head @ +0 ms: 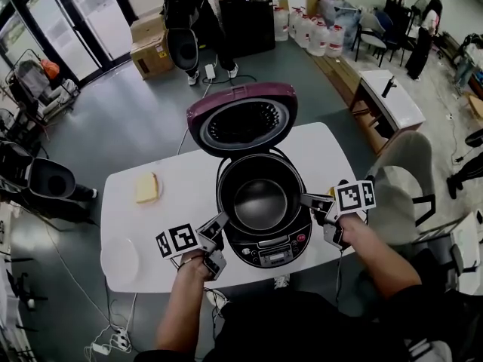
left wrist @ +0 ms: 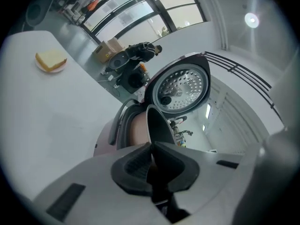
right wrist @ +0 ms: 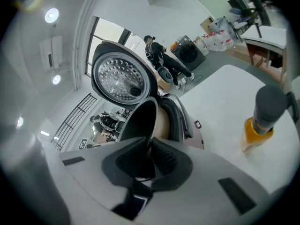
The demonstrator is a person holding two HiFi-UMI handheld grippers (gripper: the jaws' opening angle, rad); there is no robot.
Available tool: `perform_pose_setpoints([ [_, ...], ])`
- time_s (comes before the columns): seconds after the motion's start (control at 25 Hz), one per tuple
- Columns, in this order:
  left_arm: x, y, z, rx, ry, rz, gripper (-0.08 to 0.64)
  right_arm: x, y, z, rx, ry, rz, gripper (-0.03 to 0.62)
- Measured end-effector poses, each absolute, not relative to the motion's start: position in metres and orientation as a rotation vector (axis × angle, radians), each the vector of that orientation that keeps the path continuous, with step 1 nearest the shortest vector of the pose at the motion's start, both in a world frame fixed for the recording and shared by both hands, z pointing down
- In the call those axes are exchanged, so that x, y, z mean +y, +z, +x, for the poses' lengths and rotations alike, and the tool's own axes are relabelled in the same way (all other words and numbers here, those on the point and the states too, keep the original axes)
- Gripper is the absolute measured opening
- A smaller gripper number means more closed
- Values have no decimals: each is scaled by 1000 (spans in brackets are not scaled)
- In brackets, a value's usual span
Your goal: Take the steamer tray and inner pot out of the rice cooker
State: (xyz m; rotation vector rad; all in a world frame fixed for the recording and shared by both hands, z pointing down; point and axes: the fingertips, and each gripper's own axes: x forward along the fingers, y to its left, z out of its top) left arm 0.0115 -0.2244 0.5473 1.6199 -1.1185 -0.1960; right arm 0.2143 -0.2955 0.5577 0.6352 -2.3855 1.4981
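White tabletop [head: 181,202] carries a rice cooker [head: 269,252] at the middle of its near edge. The cooker's maroon lid [head: 241,119] stands open toward the far edge. The dark inner pot [head: 260,199] sits in the cooker's well. In both gripper views its rim and a strip of coppery outer wall show above the body. The left gripper [head: 225,219] is clenched on the pot's rim at its left side, with one pad inside the wall and one outside. The right gripper [head: 303,199] grasps the rim the same way on the opposite side. A yellow block [head: 147,188] lies toward the left edge. A white round dish [head: 121,259] rests in the near left corner. A grey-capped bottle [right wrist: 262,117] stands near the right edge.
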Motion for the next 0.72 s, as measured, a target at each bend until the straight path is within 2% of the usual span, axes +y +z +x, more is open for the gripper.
perform_pose_setpoints([
  [0.72,-187,448,-8,-1231,-238,1937,28,-248,433,202,-2700,994,904,44],
])
